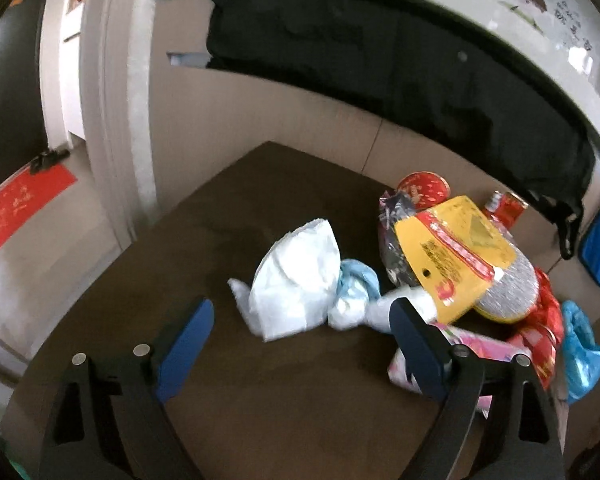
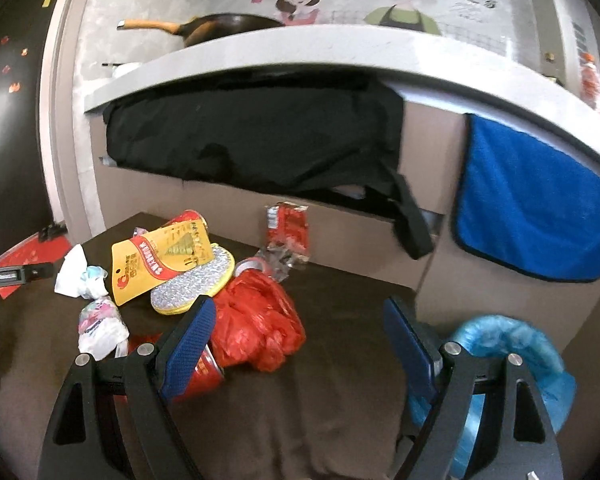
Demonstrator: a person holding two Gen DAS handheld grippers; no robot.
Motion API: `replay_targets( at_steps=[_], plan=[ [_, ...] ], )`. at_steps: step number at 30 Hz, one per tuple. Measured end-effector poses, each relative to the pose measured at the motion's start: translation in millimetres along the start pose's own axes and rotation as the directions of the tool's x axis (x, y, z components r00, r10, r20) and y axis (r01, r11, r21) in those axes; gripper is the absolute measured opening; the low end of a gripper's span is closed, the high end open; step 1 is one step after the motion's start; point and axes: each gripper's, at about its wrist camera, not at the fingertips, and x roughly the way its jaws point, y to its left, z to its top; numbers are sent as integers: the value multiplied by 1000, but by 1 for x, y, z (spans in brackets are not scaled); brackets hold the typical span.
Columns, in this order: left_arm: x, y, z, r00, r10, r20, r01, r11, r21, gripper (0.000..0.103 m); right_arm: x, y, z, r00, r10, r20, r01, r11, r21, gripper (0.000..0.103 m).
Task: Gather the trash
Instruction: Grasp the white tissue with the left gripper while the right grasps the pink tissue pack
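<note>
While nothing is gripped by either, the left tool [image 1: 300, 344] is seen spread wide above the dark surface [image 1: 260, 400], with a crumpled white tissue [image 1: 296, 280] lying ahead between its fingers, untouched. The right tool [image 2: 296, 340] is likewise spread, empty. The trash is heaped on the surface: a yellow-carded silver scouring pad [image 2: 188, 280], a red plastic bag [image 2: 260, 320], a red can [image 2: 204, 368] and a blue plastic bag [image 2: 512, 352]. A black cloth [image 2: 260, 136] and blue towel [image 2: 532, 208] are hung behind.
</note>
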Motion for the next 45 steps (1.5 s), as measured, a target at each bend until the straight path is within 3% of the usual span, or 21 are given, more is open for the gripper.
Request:
replay_targets(
  at_steps=[5,8,10,12,16,21,24,29,31,36,42,45],
  plan=[
    [44,6,15,997,-30,-65,26,998,-50,87,16,7,-6,999,16,-32,-16,1000,-25,83],
    [62,8,16,988,-92,-122,82,993,-83,72,22,10,-10,998,19,-56,-20,999,-32,83],
    [62,7,14,978,-161,-131,146,982,-116,46,23,11,-11,998,23,-62,-26,999,-36,83],
    [55,0,14,978,-179,-109,168,980,-107,31,25,13,-8,997,37,-63,-39,999,-37,83],
    [33,-18,13,974,-219,-62,212,972,-105,21,29,18,-3,992,102,-75,-104,994,-20,83],
    [-10,-23,-5,974,-218,54,224,961,-164,21,34,48,-5,970,205,-129,-217,972,-85,83],
    [-22,-24,-16,986,-145,78,154,980,-129,21,34,69,-6,946,276,-167,-299,945,-130,83],
    [-30,-8,-23,989,-103,109,122,974,-189,21,51,95,-2,854,446,-268,-486,868,-106,83],
    [-33,-1,-25,989,-88,121,112,972,-205,21,59,107,-2,836,467,-289,-513,851,-108,83],
    [-42,15,-30,985,-42,165,78,972,-220,21,71,138,-5,814,464,-349,-540,826,-163,83],
    [-39,24,-32,981,-97,168,142,950,-280,21,84,167,-8,846,365,-389,-494,811,-314,82],
    [-42,21,-32,980,-101,173,145,952,-269,21,92,168,-11,826,353,-439,-506,807,-305,80]
  ],
)
